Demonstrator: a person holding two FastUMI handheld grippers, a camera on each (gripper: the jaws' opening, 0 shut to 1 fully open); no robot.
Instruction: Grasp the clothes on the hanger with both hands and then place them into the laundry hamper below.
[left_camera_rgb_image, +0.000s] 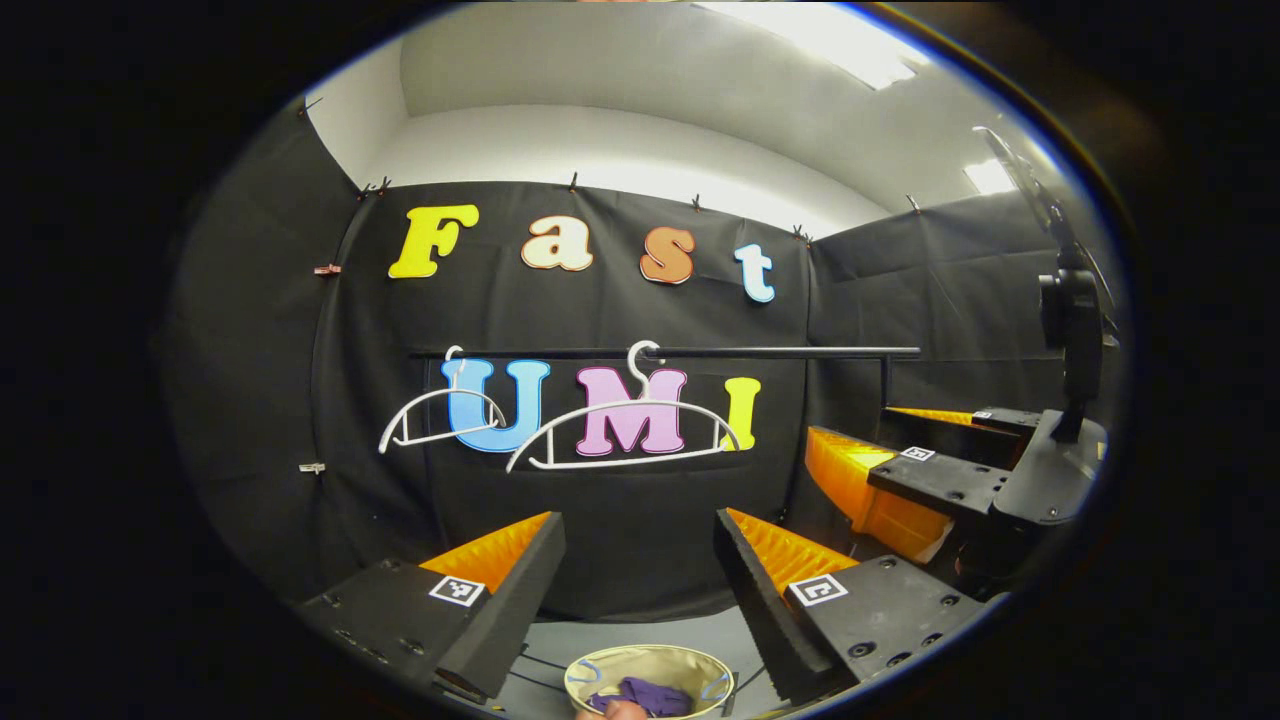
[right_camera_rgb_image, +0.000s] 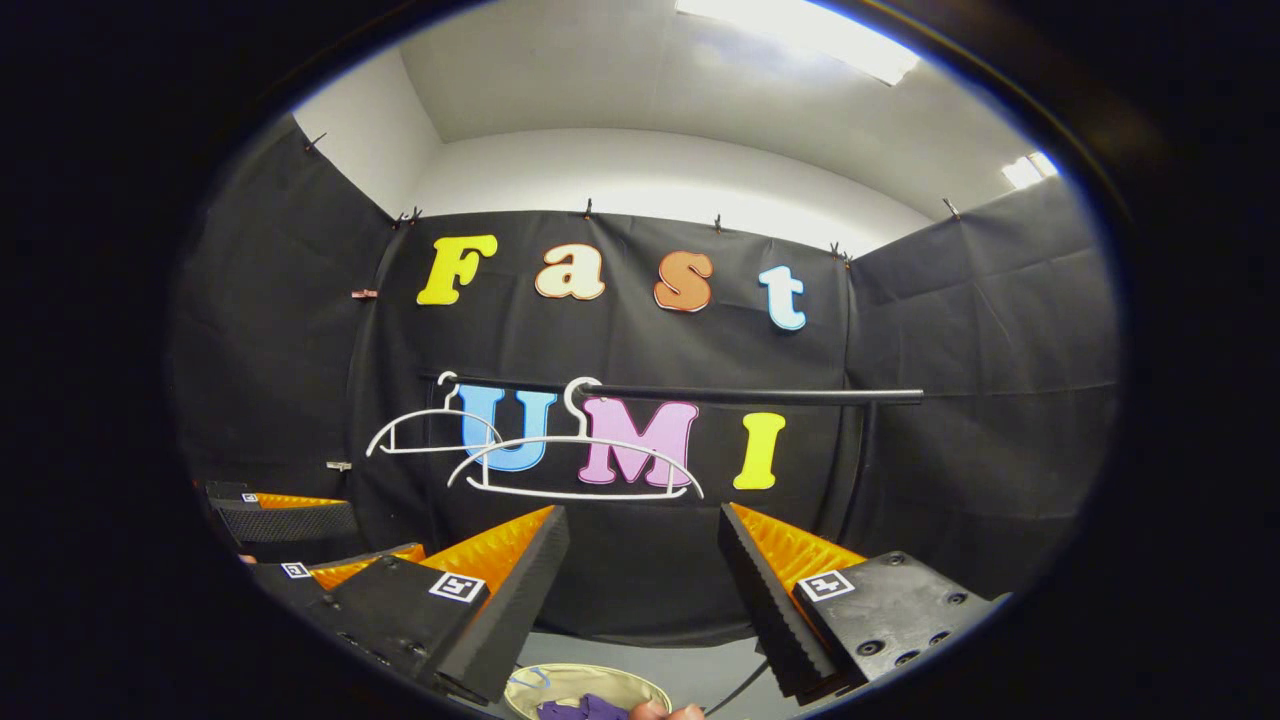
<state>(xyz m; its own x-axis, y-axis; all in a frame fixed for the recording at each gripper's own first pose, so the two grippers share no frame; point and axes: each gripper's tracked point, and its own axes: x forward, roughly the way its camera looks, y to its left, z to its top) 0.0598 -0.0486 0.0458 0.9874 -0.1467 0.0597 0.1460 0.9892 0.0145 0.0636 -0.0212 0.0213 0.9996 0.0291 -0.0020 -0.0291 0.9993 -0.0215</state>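
Purple crumpled clothes (left_camera_rgb_image: 645, 695) lie inside the round beige fabric laundry hamper (left_camera_rgb_image: 600, 668), low down between and below the fingers of the left gripper (left_camera_rgb_image: 640, 580). Its jaws stand wide apart, holding nothing. The right gripper (right_camera_rgb_image: 643, 575) is likewise spread wide and empty, above the hamper. Ahead of both, two bare white plastic hangers (left_camera_rgb_image: 622, 432) hang on a black metal rail (left_camera_rgb_image: 780, 352).

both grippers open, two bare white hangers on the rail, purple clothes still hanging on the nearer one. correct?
Not quite. The purple clothes lie in the laundry hamper below, as the left gripper view shows. The nearer hanger is bare, like the other hanger on the rail. Left gripper and right gripper are open.
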